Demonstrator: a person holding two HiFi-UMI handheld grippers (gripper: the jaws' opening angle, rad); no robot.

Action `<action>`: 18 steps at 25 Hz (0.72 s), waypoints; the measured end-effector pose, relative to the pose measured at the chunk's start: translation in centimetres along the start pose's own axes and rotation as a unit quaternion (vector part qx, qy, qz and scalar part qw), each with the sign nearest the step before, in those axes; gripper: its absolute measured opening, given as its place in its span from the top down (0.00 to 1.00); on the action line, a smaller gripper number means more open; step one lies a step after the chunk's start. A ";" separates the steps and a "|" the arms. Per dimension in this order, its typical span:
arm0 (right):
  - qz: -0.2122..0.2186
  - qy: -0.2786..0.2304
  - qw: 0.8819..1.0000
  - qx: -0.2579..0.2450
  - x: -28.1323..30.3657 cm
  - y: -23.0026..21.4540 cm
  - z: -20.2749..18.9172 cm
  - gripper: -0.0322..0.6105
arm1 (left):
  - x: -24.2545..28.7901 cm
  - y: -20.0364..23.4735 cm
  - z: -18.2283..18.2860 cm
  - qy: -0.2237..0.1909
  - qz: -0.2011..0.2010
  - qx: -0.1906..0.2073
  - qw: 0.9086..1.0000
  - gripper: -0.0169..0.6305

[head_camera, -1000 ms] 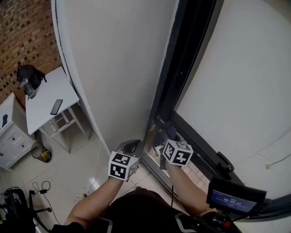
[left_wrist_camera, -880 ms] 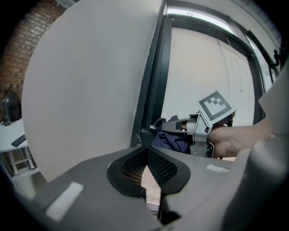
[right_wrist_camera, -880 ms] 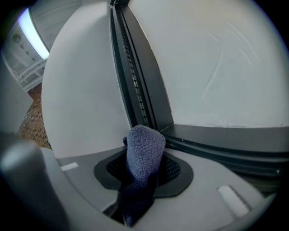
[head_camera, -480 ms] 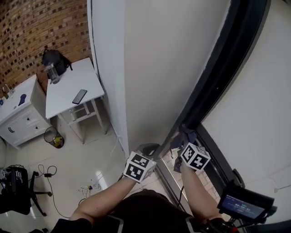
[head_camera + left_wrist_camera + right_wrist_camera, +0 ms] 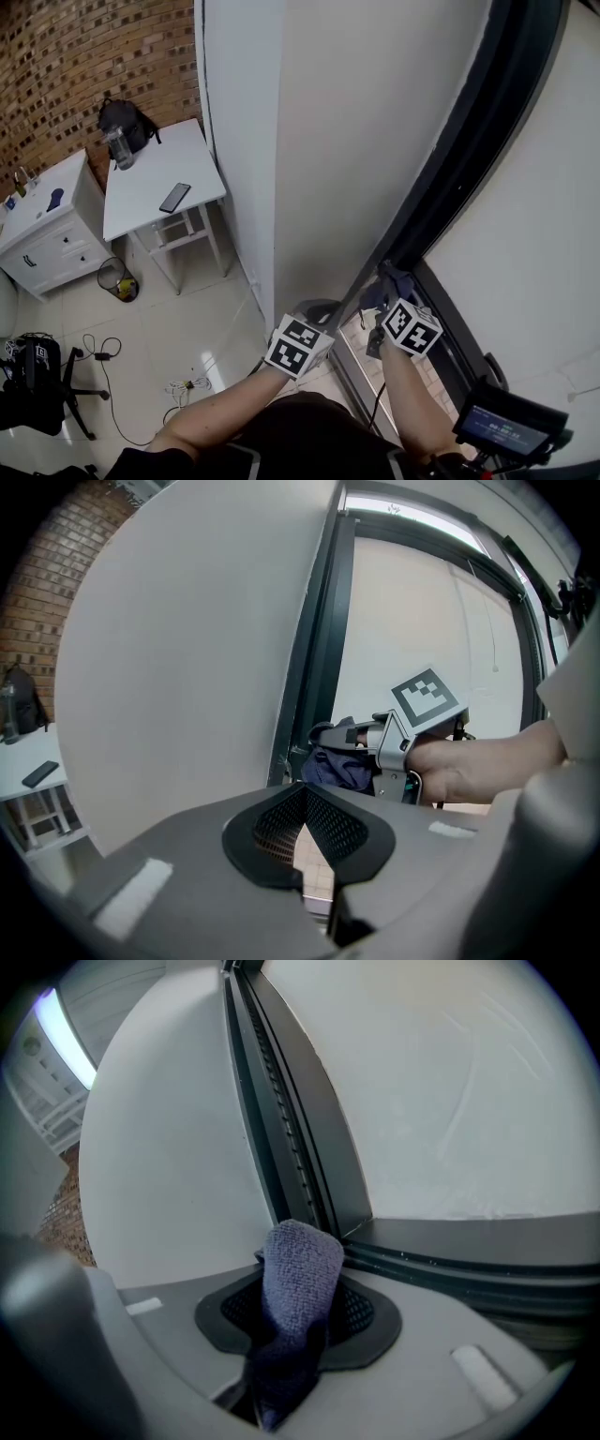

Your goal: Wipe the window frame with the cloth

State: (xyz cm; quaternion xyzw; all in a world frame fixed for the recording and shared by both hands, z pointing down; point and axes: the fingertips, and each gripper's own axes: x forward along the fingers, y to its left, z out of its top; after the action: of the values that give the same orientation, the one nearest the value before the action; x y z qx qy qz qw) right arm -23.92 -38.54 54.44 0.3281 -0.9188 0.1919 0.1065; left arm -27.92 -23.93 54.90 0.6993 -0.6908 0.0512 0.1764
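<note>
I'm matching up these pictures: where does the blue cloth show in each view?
Head view: cloth lower right of centre.
Left gripper view: centre, at the frame's foot.
Right gripper view: lower centre, clamped between the jaws.
Shared landmark: the dark window frame.

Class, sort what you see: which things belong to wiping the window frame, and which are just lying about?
In the job: blue-purple terry cloth, dark metal window frame, right gripper clamping the cloth.
Lying about: black rectangular phone, black fabric backpack, white table, wire waste bin.
</note>
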 end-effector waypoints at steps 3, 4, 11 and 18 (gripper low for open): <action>-0.003 0.005 1.000 0.000 -0.2 0.0 0.2 0.74 | -0.4 -0.1 0.6 0.000 -0.002 0.007 1.000 0.98; -0.005 0.005 1.000 0.000 -0.4 0.0 0.3 0.74 | -0.5 -0.2 0.9 -0.001 -0.004 0.011 1.000 0.98; 0.002 -0.036 0.999 -0.022 -4.5 1.4 1.0 0.74 | -1.8 -1.2 1.8 -0.018 -0.024 0.028 0.999 0.98; -0.037 -0.091 0.995 -0.033 -13.2 -0.2 3.7 0.74 | -2.4 -6.5 3.3 -0.040 -0.090 0.042 0.994 0.98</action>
State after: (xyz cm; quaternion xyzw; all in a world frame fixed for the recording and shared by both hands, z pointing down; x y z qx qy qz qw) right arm -13.97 -32.84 46.95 0.3741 -0.9179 0.1263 0.0405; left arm -22.22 -22.86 49.92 0.7668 -0.6290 0.0362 0.1228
